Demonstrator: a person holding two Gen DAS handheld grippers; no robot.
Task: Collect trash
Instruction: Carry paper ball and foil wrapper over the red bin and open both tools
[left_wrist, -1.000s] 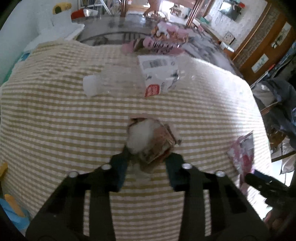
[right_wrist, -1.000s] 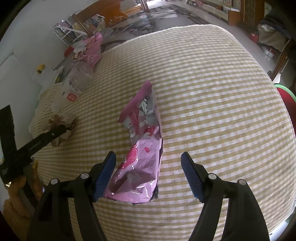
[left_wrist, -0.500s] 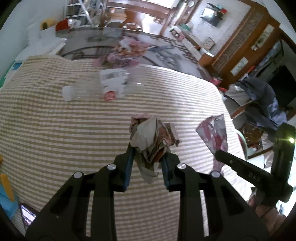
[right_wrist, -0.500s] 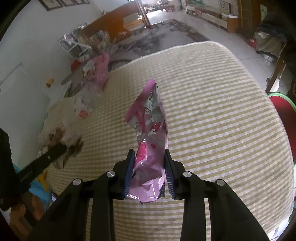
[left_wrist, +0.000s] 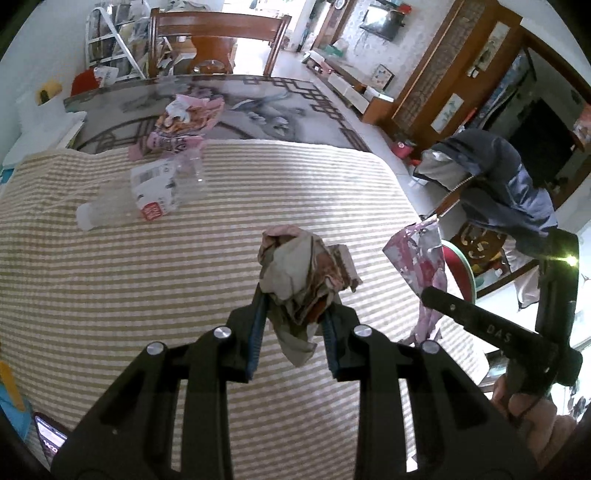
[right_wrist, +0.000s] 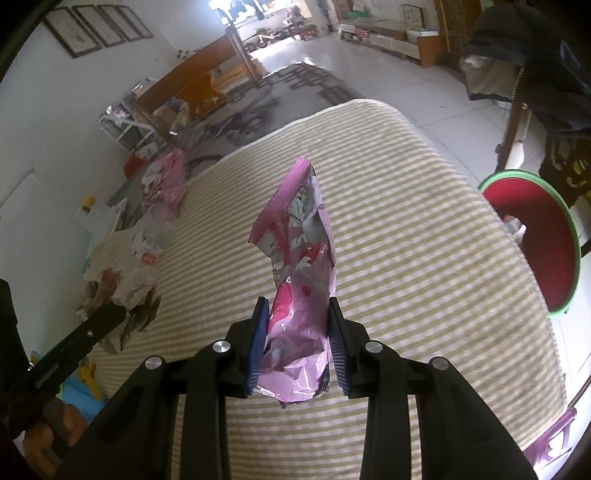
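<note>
- Left gripper (left_wrist: 293, 325): jaws pinched on a crumpled paper wad (left_wrist: 303, 273), held above the striped bed (left_wrist: 147, 288)
- Right gripper (right_wrist: 297, 343): jaws clamped on a pink wrapper (right_wrist: 299, 258), also clear of the bed

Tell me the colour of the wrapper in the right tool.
Pink wrapper with silver and white patches; clearest in the right wrist view.

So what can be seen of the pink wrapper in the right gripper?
The pink wrapper is a crumpled foil-like snack bag, glossy pink with white and silver print, its crimped top edge torn open. It stands roughly upright, lifted clear of the striped cloth. Its lower part is pinched between the blue pads of the right gripper, with a creased tail hanging below. Nothing else touches it. The left wrist view shows it from the side.
</note>
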